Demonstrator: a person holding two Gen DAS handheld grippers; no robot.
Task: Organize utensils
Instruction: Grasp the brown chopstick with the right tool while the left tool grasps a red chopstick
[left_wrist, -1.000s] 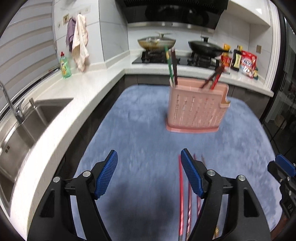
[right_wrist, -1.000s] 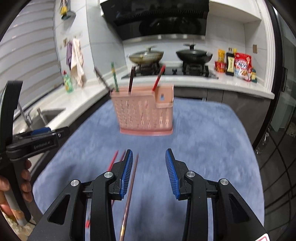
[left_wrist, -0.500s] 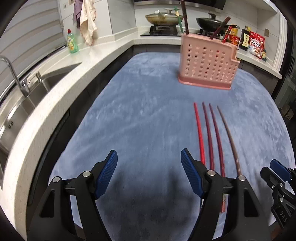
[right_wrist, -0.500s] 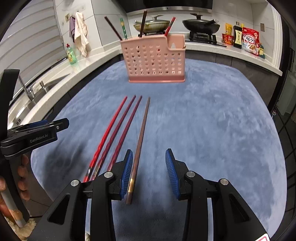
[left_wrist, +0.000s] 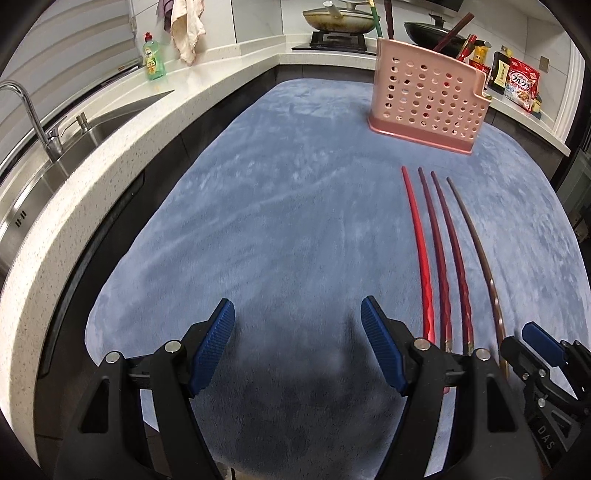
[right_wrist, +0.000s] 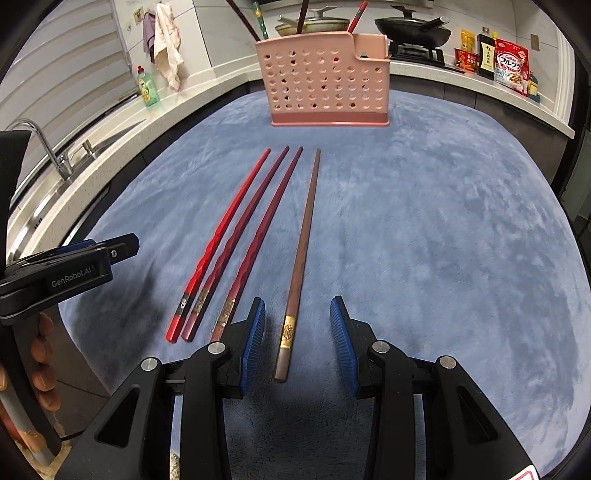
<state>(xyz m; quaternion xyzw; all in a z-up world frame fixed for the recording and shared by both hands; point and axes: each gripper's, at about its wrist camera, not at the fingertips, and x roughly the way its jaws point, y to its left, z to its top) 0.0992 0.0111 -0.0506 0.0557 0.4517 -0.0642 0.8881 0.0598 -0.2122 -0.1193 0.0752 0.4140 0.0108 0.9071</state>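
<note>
A pink perforated utensil holder (right_wrist: 327, 79) stands at the far side of the blue mat, with several chopsticks upright in it; it also shows in the left wrist view (left_wrist: 426, 98). Three red chopsticks (right_wrist: 236, 236) and one brown chopstick (right_wrist: 303, 243) lie side by side on the mat, also in the left wrist view (left_wrist: 439, 243). My right gripper (right_wrist: 297, 338) is open, low over the mat, its jaws on either side of the brown chopstick's near end. My left gripper (left_wrist: 297, 339) is open and empty, left of the chopsticks.
The blue mat (left_wrist: 277, 206) covers the table. A white counter with a sink (left_wrist: 66, 140) and a green soap bottle (left_wrist: 153, 57) runs along the left. A stove with pans (right_wrist: 410, 31) and food packets (right_wrist: 508, 66) stand behind the holder.
Both grippers have pulled back toward the mat's near edge and tilted down. The holder now looks farther off, and the lying chopsticks show in full. The right jaws now straddle the brown chopstick's end.
</note>
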